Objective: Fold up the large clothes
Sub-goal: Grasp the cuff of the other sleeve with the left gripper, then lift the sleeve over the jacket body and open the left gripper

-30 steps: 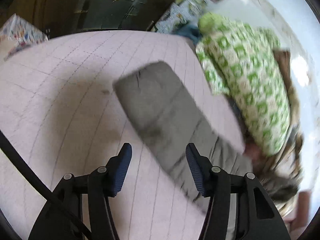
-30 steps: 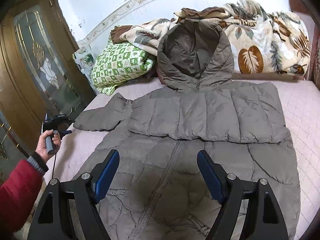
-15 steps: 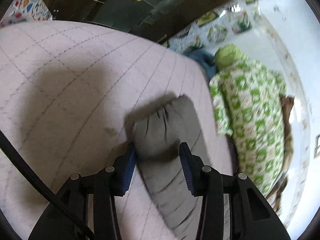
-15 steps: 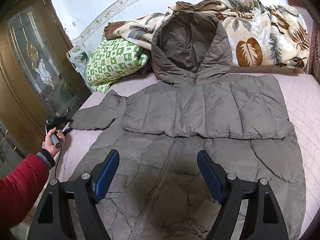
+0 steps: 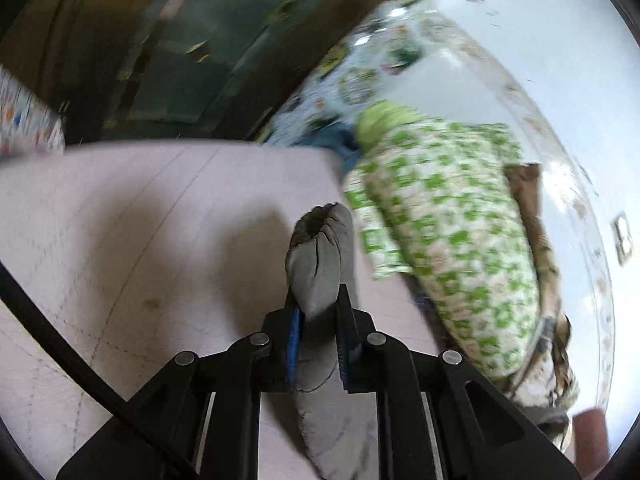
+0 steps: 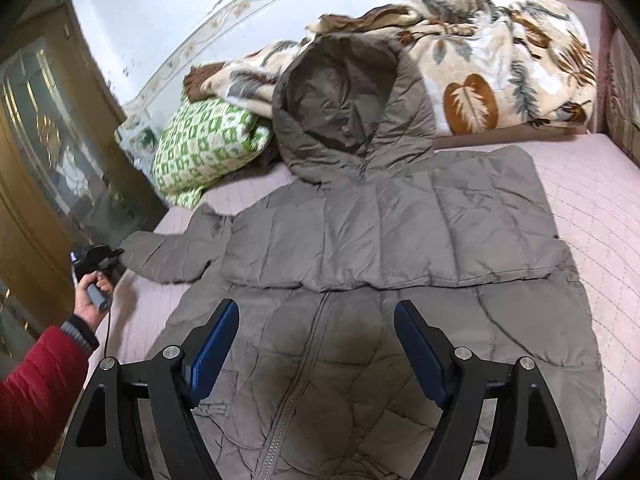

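Note:
A grey hooded puffer jacket [image 6: 380, 232] lies front up on the pink bed [image 6: 592, 208], with its hood [image 6: 344, 108] propped against the bedding behind. Its left sleeve [image 6: 168, 252] reaches toward the bed's left edge. In the left wrist view my left gripper [image 5: 316, 300] is shut on the sleeve's cuff end [image 5: 320, 256], which bunches up between the pads and sits raised off the bed [image 5: 120, 220]. A hand [image 6: 90, 292] in a red sleeve holds that left gripper [image 6: 100, 258]. My right gripper [image 6: 316, 344] hangs open above the jacket's zipper, holding nothing.
A green-and-white pillow [image 6: 200, 148] and a leaf-patterned blanket [image 6: 480, 60] are piled along the wall behind the hood. A wooden door with glass panels [image 6: 32, 160] stands left of the bed. The left gripper's black cable [image 5: 60, 344] trails across the left wrist view.
The left gripper's jaws came down around the sleeve end, closed on it and lifted it slightly off the bed. The right gripper stayed open over the jacket.

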`<state>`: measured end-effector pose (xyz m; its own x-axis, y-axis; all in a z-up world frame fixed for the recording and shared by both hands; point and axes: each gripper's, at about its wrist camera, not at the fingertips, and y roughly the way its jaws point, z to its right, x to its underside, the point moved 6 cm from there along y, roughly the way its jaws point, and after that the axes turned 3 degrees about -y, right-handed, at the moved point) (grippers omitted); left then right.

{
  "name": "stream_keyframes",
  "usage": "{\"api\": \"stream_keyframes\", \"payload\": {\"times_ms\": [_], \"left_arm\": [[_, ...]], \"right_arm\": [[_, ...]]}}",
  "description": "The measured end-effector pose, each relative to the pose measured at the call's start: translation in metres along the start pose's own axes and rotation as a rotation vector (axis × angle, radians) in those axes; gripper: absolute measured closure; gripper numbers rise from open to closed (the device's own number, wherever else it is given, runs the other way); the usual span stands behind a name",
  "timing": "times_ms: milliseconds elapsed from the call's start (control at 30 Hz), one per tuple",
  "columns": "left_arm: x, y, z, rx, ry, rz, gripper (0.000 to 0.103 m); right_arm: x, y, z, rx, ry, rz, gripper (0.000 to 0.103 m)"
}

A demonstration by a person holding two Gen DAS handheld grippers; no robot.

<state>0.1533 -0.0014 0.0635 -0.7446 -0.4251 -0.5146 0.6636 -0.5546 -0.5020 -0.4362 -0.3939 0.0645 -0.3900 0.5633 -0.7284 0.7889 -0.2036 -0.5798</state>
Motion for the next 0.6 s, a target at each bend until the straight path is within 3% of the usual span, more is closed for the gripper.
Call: {"api": "stream_keyframes", "payload": {"times_ms": [367, 600], "left_arm": [[0.007, -0.115, 0.185, 0.232, 0.217, 0.036, 0.089], [0.075, -0.175, 0.318, 0.373, 0.385, -0.017, 0.089]], "right_arm": [[-0.018, -0.043, 0.036, 0.045, 0.096, 0.104, 0.019], [-0.03, -0.079, 0.062, 0.073, 0.138, 0.192, 0.019]]}}
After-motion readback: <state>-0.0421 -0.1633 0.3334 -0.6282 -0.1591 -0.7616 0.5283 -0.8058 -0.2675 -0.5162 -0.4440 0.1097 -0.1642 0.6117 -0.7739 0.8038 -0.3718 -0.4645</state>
